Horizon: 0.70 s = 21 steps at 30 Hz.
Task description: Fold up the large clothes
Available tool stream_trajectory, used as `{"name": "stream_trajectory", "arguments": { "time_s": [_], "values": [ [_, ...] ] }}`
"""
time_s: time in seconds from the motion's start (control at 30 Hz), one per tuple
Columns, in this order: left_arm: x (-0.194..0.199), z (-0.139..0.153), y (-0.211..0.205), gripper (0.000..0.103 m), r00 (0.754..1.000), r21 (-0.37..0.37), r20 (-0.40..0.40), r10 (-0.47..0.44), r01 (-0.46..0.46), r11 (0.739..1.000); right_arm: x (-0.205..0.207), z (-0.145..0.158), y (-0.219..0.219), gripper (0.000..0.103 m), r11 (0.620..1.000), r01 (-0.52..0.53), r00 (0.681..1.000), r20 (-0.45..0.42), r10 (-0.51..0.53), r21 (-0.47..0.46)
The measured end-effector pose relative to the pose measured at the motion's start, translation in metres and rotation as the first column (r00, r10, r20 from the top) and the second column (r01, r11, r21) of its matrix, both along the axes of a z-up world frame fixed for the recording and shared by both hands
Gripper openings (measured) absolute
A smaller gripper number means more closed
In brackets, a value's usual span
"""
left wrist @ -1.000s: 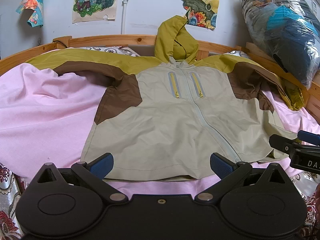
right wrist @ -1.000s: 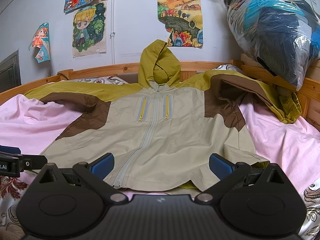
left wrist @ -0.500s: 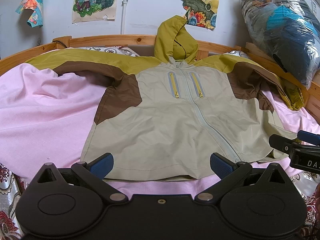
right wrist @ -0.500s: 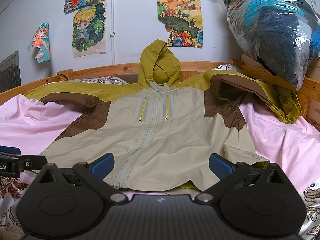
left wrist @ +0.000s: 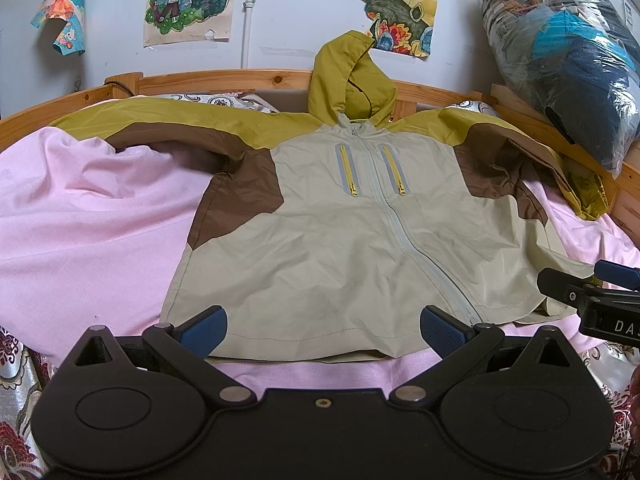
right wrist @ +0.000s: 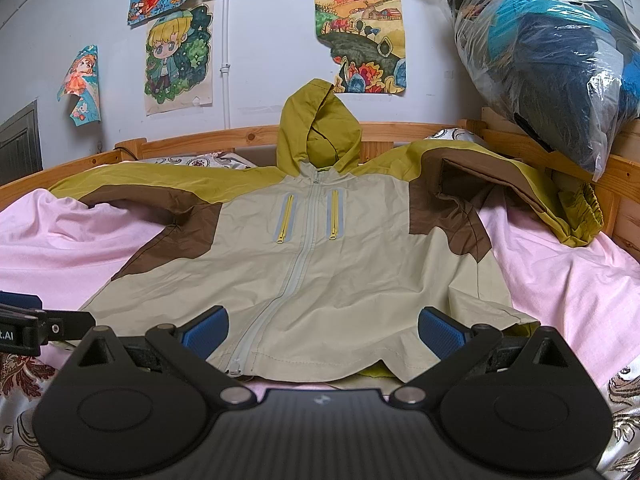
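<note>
Two claws hover at the jacket's (left wrist: 340,248) hem: left claw (left wrist: 323,326) near its left corner, fingers apart and empty; right claw (right wrist: 322,332) near its right corner, likewise spread. Jacket lies flat, front up, on the pink sheet (left wrist: 80,240).

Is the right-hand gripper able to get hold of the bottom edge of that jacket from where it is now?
Probably yes. The right gripper is open, its blue fingertips spread just short of the jacket hem, which lies flat on the pink sheet. Nothing lies between.
</note>
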<state>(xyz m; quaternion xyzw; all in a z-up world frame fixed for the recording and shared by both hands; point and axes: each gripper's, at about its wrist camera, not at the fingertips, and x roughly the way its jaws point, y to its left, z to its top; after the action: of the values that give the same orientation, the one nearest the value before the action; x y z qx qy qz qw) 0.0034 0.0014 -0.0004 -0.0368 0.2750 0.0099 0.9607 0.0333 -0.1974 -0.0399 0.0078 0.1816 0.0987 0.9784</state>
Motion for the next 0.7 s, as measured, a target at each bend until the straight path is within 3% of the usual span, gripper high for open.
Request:
{"name": "stream_trajectory", "arguments": {
  "time_s": [0.5,0.7],
  "values": [
    [0.004,-0.006,-0.010,0.102,1.000,0.013,-0.024,-0.002,0.003,1.000,0.001,0.001,-0.001,0.103,1.000,0.009,1.000,-0.009,-0.008,0.011],
    [0.024,0.015,-0.005,0.102,1.000,0.037,-0.013,0.014,-0.014,0.999,0.012,0.011,-0.030,0.103,0.989,0.079,0.996,-0.039,-0.075,0.126]
  ]
}}
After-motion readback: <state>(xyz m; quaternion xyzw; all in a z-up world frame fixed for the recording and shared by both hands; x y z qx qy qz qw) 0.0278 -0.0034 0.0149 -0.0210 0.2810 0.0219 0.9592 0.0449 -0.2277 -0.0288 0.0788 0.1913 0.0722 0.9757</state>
